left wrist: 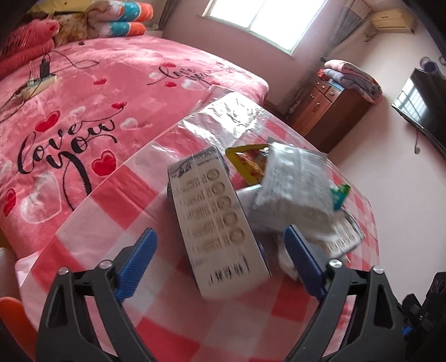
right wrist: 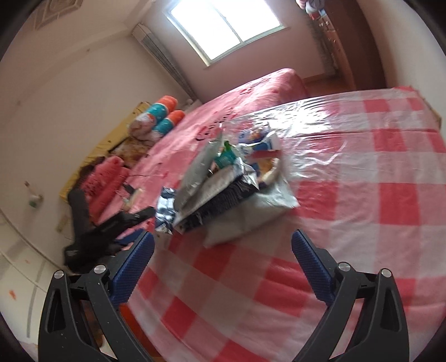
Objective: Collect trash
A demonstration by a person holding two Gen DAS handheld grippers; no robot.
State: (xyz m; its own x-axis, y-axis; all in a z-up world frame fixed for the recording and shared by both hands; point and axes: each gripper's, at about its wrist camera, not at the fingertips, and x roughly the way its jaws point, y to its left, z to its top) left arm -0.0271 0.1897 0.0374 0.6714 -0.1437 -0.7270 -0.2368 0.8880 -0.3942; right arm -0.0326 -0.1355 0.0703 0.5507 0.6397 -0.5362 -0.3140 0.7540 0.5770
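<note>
Left tool (left wrist: 218,259) gaping, white carton (left wrist: 214,222) between pads, untouched; right tool (right wrist: 223,261) gaping short of trash pile (right wrist: 223,178).

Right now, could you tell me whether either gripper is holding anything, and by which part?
Nothing is held: the left gripper is open around the white carton without pressing it, and the right gripper is open and empty.

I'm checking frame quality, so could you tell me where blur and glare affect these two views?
Left wrist view: the white box and its print are motion-smeared; glare whitens the plastic table cover. Right wrist view: the trash pile is soft, the window blown out.
</note>
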